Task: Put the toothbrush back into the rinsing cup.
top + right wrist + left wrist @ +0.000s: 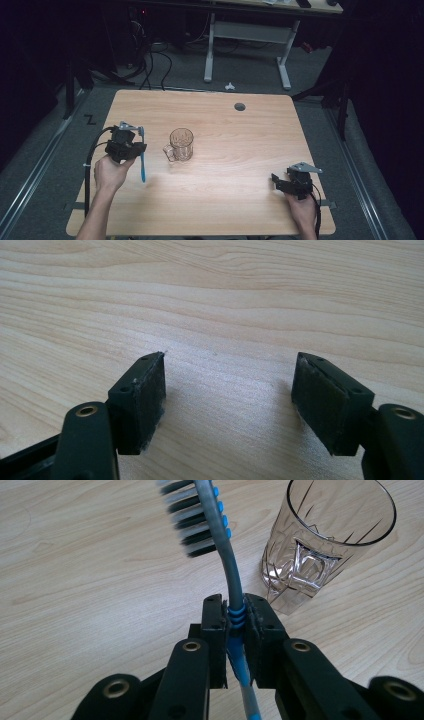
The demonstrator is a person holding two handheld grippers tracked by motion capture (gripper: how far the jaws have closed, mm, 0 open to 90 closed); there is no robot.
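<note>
Near edge of the wooden table [240,210]: right gripper [229,390], jaws spread wide over bare wood. Left gripper [235,625] clamps a blue-grey toothbrush [227,555] by its ribbed handle, bristles forward. Just beyond stands a handled glass mug [181,144], upright, apart from the brush.

The wooden table [240,150] has a light grain and a small round hole [240,106] near its far edge. Beyond it, on grey carpet, stands a white desk frame [247,45] with two legs, and a tangle of dark cables [150,60] lies to its left. A small white object [229,86] sits on the floor just past the table's far edge.
</note>
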